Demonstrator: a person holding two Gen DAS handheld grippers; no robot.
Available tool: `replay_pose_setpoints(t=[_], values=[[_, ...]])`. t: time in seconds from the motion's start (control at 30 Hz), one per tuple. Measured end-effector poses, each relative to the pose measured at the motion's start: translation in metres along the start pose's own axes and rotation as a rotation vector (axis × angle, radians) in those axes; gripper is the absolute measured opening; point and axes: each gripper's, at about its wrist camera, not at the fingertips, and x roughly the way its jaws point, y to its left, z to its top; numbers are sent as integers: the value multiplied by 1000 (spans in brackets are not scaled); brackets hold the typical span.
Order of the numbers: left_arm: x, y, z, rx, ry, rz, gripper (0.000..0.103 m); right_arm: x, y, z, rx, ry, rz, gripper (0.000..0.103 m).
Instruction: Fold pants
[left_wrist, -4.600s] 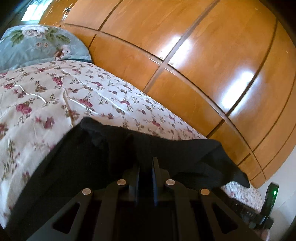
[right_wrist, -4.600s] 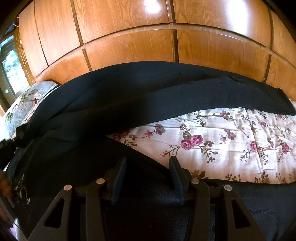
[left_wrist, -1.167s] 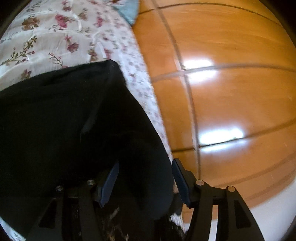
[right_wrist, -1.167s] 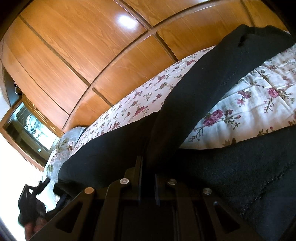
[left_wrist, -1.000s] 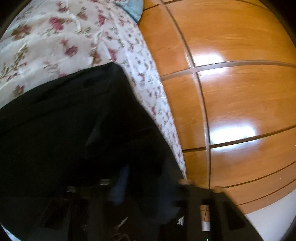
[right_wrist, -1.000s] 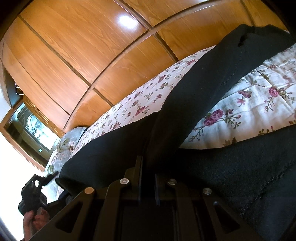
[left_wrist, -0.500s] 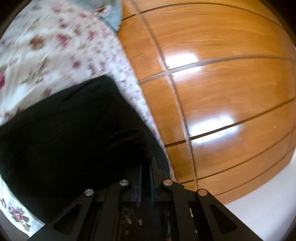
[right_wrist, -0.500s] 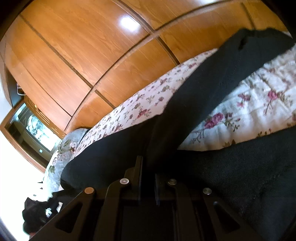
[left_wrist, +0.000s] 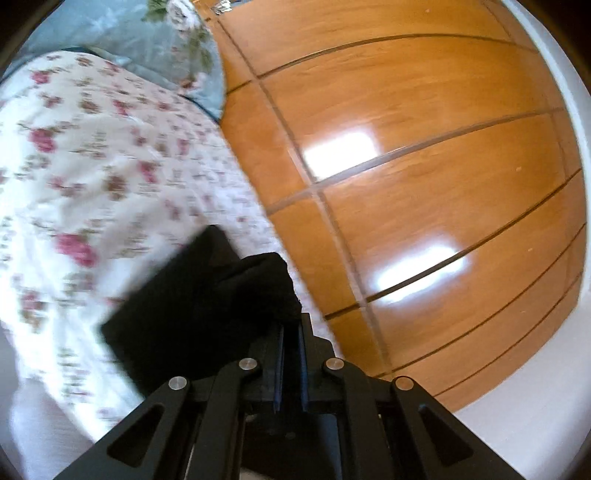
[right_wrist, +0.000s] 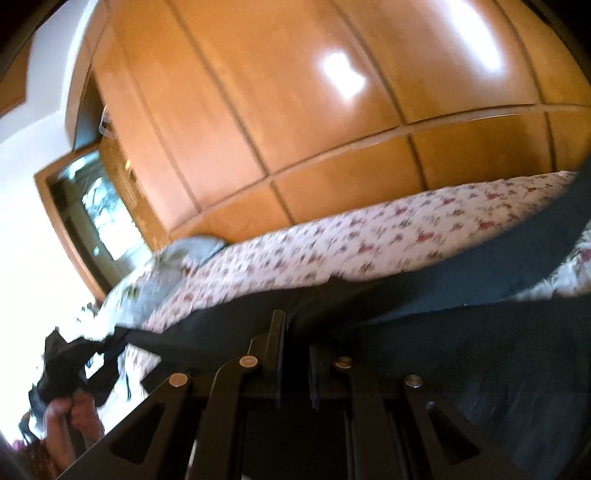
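The black pants (left_wrist: 192, 306) lie on a floral bedspread (left_wrist: 85, 177). In the left wrist view my left gripper (left_wrist: 290, 325) is shut on a bunched end of the black cloth, which hangs to its left, lifted off the bed. In the right wrist view my right gripper (right_wrist: 295, 332) is shut on another part of the pants (right_wrist: 461, 325), and the cloth stretches taut to the right across the bedspread (right_wrist: 332, 251). The other gripper (right_wrist: 70, 365), held by a person's hand (right_wrist: 74, 413), shows at the lower left with cloth pinched in it. Both views are blurred by motion.
A glossy wooden wardrobe (left_wrist: 424, 177) runs along the far side of the bed. A blue-green floral pillow (left_wrist: 147, 40) lies at the head of the bed. A wood-framed window (right_wrist: 96, 210) shows in the right wrist view.
The left gripper closed on the end of the pants and lifted it, so less black cloth fills its view. The right gripper rose and rolled, still holding the cloth.
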Motion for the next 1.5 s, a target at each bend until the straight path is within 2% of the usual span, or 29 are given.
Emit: replay_pose_setpoints(t=[0.13,0.2,0.23,0.3,0.33,0.43,0.47,0.6,0.97,1.17,1.37,1.5], values=[[5,31,-7,-17,40,112,6,24,-7,-36,8,125,-25,10],[11,43,-11,-49,59,129,6,34,-16,-51,43,179,-39,10],[16,48,-12,-63,60,133,6,34,-20,-53,59,169,-26,10],[17,54,-14,-99,56,111,16,34,-19,-50,46,165,-22,10],[16,55,-14,-118,50,105,31,33,-20,-48,53,164,-19,11],[11,56,-19,-158,28,71,41,30,-32,-44,144,174,20,14],[11,55,-20,-163,27,68,41,28,-35,-43,162,169,24,19],[19,51,-20,-139,41,76,40,8,-52,-36,224,113,-9,40],[40,34,-29,-125,71,60,41,-69,-163,-18,518,-97,-198,40],[58,26,-37,-114,108,69,41,-111,-224,2,582,-193,-311,40],[74,19,-48,-131,123,46,41,-145,-292,13,708,-267,-369,40],[84,16,-53,-143,112,57,41,-154,-327,22,783,-289,-383,34]])
